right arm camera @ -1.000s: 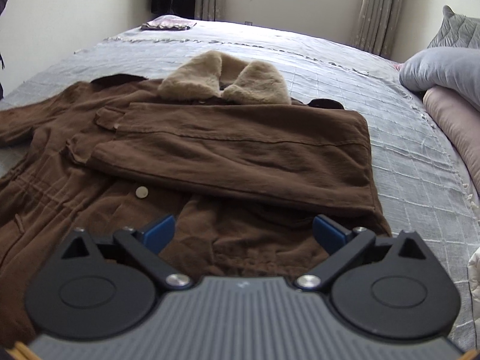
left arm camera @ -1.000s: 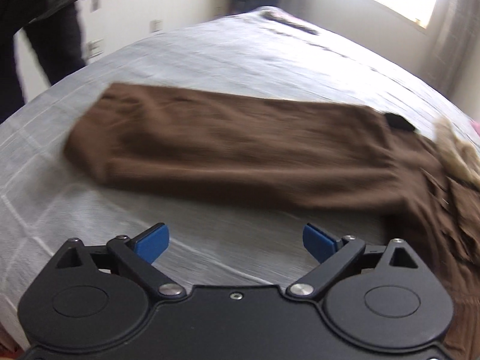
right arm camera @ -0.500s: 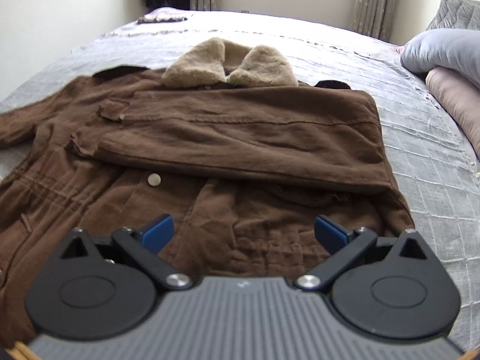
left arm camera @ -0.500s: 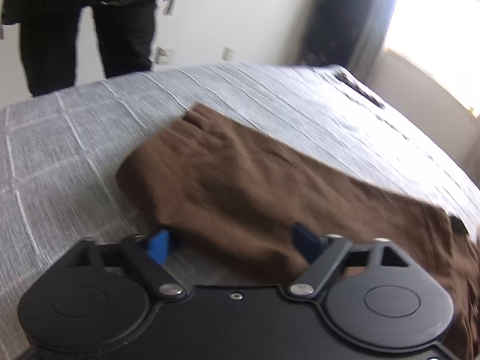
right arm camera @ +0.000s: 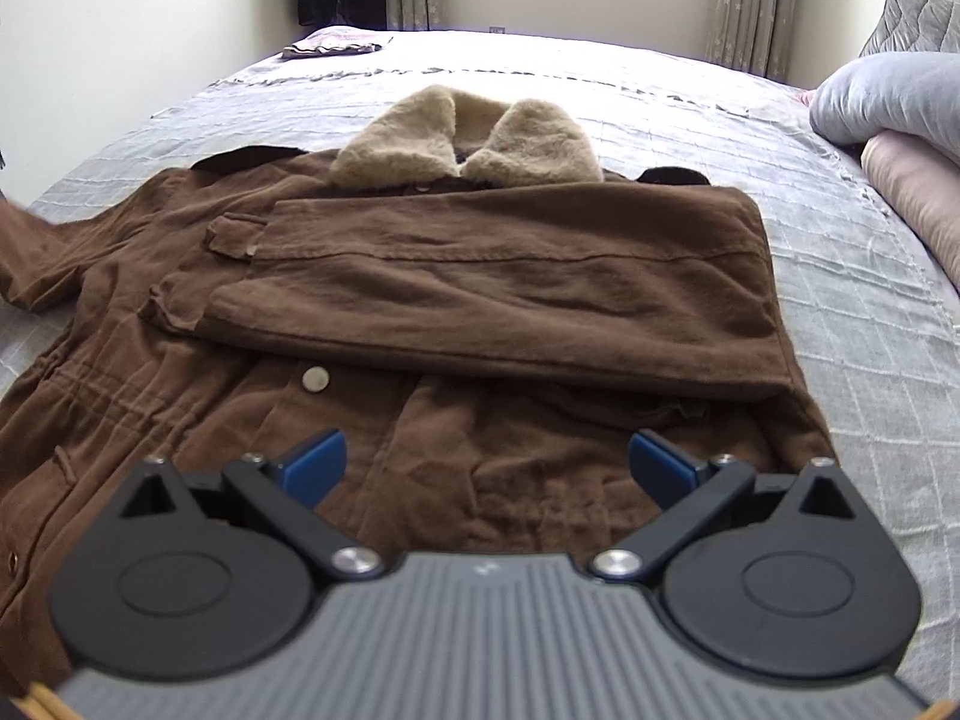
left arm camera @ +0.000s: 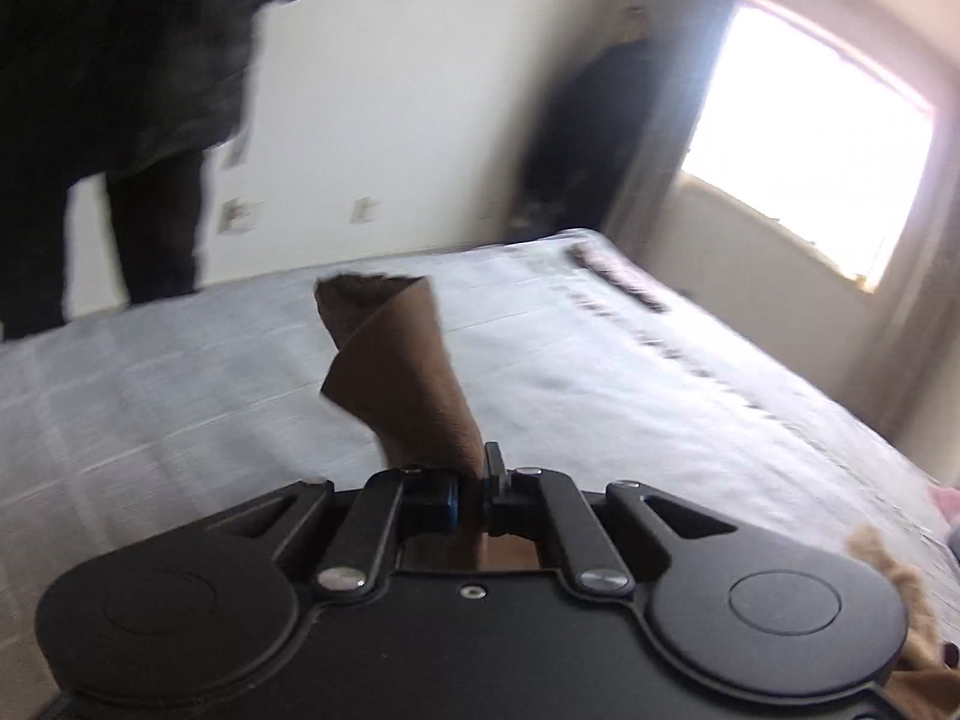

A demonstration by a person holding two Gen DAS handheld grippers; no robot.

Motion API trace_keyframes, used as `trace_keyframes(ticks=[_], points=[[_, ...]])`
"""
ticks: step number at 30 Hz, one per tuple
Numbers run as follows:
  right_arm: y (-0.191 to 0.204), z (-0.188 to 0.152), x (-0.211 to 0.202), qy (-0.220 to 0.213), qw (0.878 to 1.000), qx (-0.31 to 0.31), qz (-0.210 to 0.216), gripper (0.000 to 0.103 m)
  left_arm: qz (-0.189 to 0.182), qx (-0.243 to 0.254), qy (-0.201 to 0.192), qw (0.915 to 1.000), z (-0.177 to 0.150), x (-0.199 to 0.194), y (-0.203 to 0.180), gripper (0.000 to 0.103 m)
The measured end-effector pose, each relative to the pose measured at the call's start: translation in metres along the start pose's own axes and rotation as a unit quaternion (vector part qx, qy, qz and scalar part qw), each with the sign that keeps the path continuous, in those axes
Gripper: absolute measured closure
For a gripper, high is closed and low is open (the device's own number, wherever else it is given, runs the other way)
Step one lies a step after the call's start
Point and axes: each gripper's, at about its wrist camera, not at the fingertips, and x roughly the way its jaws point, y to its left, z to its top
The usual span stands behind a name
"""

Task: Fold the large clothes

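One soft brown coat (right arm camera: 420, 300) with a fleecy collar (right arm camera: 468, 138) lies flat on the ribbed grey bed (right arm camera: 870, 312), and its limp sleeve (left arm camera: 402, 372), pinched between the closed left gripper (left arm camera: 474, 495), may slip or bunch when swung across, while the right gripper (right arm camera: 486, 468) hangs spread above the hem.

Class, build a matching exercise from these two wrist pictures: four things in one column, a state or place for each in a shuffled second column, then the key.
1. left gripper
2. right gripper
3. fur collar
4. right sleeve

A. folded across the coat's chest
B. open, over the coat's lower part
C. shut on the left sleeve
D. at the coat's far end, toward the window

Pairs: 1-C, 2-B, 3-D, 4-A
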Motion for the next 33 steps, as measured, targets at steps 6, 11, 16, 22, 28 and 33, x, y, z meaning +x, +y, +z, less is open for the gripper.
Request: trace_keyframes(ticks=[6,11,16,22,28,33], points=[[-0.018,0.022,0.012,-0.01,1.0,0.02,0.003,0.001,-0.108,0.042,0.014,0.9932,-0.001,-0.014,-0.108,0.097],[-0.036,0.033,0.017,-0.021,0.999,0.046,0.007,0.001,-0.193,0.077,0.042,0.9773,-0.031,-0.024,-0.199,0.097],[-0.05,0.036,0.017,-0.027,0.998,0.052,0.002,0.001,-0.255,0.121,0.099,0.954,-0.084,-0.027,-0.274,0.097],[-0.065,0.033,0.017,-0.029,0.998,0.061,-0.006,0.001,-0.3,0.178,0.171,0.9216,-0.158,-0.03,-0.314,0.096],[-0.083,0.029,0.021,-0.03,0.994,0.105,0.006,0.001,-0.34,0.282,0.288,0.85,-0.237,-0.024,-0.328,0.083],[-0.091,0.034,0.028,-0.029,0.988,0.143,0.042,0.001,-0.381,0.273,0.262,0.8433,-0.218,-0.049,-0.301,0.039]])
